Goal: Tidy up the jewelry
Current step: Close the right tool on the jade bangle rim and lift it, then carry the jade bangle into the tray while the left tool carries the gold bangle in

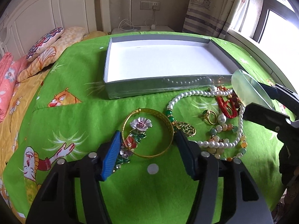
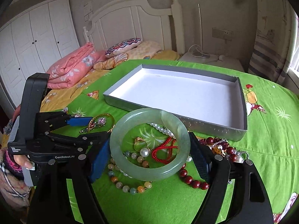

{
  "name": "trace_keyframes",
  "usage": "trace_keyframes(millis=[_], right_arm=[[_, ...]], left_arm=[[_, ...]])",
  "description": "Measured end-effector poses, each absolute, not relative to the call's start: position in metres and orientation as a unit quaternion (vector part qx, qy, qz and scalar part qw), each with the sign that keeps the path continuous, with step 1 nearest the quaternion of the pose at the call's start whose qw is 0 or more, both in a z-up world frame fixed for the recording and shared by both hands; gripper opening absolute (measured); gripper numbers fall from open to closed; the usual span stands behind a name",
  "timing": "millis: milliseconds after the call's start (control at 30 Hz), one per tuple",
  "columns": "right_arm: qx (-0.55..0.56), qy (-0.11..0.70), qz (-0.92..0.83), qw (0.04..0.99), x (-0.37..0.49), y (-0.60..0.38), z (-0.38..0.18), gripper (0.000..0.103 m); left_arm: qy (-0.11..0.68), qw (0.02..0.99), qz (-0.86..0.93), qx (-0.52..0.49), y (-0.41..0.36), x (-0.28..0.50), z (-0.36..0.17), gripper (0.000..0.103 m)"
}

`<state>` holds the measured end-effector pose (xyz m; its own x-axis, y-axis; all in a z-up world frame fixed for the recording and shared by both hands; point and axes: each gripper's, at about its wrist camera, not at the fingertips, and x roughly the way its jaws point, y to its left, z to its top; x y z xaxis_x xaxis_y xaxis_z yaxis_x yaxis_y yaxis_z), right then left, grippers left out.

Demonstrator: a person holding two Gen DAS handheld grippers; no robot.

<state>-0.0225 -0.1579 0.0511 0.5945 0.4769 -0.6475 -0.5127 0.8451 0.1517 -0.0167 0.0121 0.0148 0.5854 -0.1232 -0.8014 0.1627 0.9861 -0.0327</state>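
My right gripper (image 2: 149, 158) grasps the jade bangle (image 2: 149, 143): both fingers (image 2: 99, 160) press its outer rim from opposite sides and the bangle sits level between them, lifted above the heap of jewelry, just in front of the tray (image 2: 241, 100). In the left wrist view the same bangle (image 1: 250, 87) shows edge-on at the tray's (image 1: 110, 91) near right corner.

My left gripper (image 1: 147, 149) is released, its fingers (image 1: 110, 156) spread either side of the gold bangle (image 1: 147, 132), which lies flat on the green cloth (image 1: 74, 117) in front of the tray. The left blue pad lies close against the bangle's rim; I cannot tell whether it touches. A flower brooch (image 1: 138, 130) lies across the gold bangle's left side.

Right of the gold bangle, in front of the tray: pearl necklace (image 1: 188, 95), gold ring (image 1: 210, 116), red cord (image 1: 228, 106), pastel bead strand (image 1: 224, 143) and gold filigree pendant (image 1: 187, 129). Dark red beads (image 2: 194, 179) lie beside my right finger.

The tray's white floor holds no jewelry.
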Motion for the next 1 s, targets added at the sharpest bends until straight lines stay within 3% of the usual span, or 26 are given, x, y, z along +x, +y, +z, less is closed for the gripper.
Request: trace_keyframes(millis=[133,567,600,633,667,867,933,1000], right_arm=[[-0.012,0.354,0.276,0.893,-0.024,-0.163,0.05,0.077],[-0.003,0.344,0.266,0.901,-0.021,-0.172,0.054,0.077],[-0.003,0.344,0.264,0.901,-0.019,-0.173,0.055,0.077],[-0.003,0.343,0.262,0.902,-0.017,-0.174,0.056,0.077],[-0.003,0.343,0.259,0.903,-0.014,-0.175,0.058,0.077],[0.0,0.347,0.241,0.907,0.008,-0.182,0.062,0.077],[0.01,0.349,0.242,0.905,0.01,-0.187,0.06,0.077],[0.016,0.351,0.246,0.904,0.007,-0.19,0.057,0.077]], left_arm=[[0.432,0.896,-0.079,0.061,0.003,-0.026,0.016,0.056],[0.382,0.919,-0.093,0.036,0.009,-0.041,0.051,0.056],[0.381,0.919,-0.096,0.036,0.008,-0.037,0.053,0.052],[0.382,0.918,-0.104,0.035,0.007,-0.033,0.056,0.036],[0.39,0.914,-0.11,0.03,0.006,-0.027,0.057,0.009],[0.386,0.916,-0.11,0.005,0.006,0.006,0.073,0.009],[0.389,0.913,-0.121,-0.009,0.007,0.006,0.074,0.016],[0.39,0.913,-0.119,-0.021,0.009,0.003,0.071,0.068]])
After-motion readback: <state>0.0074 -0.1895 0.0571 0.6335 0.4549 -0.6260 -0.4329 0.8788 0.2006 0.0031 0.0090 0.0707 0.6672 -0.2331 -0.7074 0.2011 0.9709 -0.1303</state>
